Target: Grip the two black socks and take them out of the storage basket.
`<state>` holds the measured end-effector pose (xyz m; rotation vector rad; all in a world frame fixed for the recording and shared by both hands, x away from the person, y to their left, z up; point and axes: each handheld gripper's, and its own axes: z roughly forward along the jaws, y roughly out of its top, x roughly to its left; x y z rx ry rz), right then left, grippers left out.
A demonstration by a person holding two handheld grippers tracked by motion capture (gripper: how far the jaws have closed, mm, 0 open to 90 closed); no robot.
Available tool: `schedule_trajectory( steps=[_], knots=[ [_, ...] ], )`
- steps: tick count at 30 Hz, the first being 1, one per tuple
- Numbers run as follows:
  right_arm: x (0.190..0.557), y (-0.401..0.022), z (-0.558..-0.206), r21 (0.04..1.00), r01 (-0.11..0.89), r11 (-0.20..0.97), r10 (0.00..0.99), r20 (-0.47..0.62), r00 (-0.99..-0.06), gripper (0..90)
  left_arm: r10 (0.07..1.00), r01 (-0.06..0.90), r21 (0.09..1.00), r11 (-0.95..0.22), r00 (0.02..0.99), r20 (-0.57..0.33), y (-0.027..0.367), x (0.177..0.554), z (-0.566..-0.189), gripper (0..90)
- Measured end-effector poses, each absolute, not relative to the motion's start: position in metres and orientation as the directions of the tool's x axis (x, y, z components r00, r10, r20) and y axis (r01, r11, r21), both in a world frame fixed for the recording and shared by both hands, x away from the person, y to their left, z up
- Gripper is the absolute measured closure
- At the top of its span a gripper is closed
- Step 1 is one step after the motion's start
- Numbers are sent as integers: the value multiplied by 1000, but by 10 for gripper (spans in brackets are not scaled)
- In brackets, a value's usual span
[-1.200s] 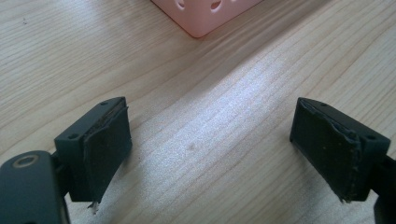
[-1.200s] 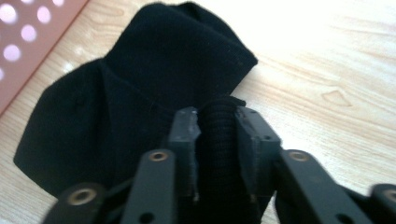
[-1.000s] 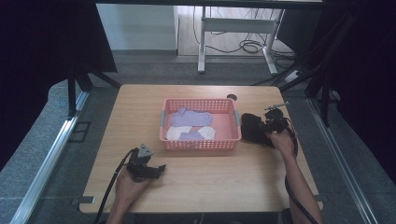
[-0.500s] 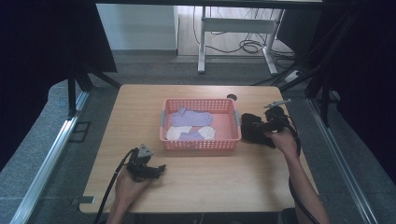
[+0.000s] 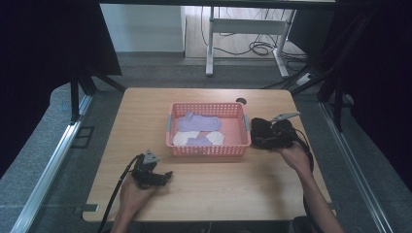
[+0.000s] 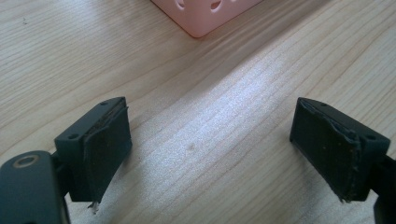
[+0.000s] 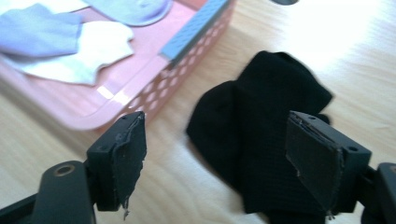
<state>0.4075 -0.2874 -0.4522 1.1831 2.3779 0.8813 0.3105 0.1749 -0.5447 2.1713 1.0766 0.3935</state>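
A pink basket (image 5: 209,149) stands mid-table holding purple socks (image 5: 197,121) and white socks (image 5: 184,138). Just right of the basket lies a black sock (image 5: 260,131) on the wood. My right gripper (image 5: 272,133) hovers over it, open; in the right gripper view the black sock (image 7: 261,135) lies between and beyond the spread jaws, with the basket corner (image 7: 154,88) to the left. My left gripper (image 5: 163,175) rests near the front left of the table, open, with bare wood between its pads (image 6: 105,149) and a basket corner (image 6: 201,14) ahead.
The wooden table (image 5: 145,111) has a dark round hole (image 5: 240,101) behind the basket. Cables trail from both grippers toward the front edge. A desk frame and floor cables stand beyond the table's far side.
My right gripper has shifted slightly left and down toward the black sock. The left gripper has stayed where it was.
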Motion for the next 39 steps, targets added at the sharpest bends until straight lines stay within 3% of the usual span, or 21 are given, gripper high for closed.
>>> schedule_trajectory(
  steps=[16,29,39],
  knots=[
    [367,-268,-483,647,575,501,754,-1,-656,169,790,587,685,-432,613,-27,175,310,-545,124],
    [349,-249,-528,602,539,589,686,-20,-728,137,788,585,685,-435,615,-24,175,311,-545,124],
    [346,-249,-535,645,522,559,685,-4,-729,104,788,584,685,-436,616,-24,175,311,-545,123]
  ],
)
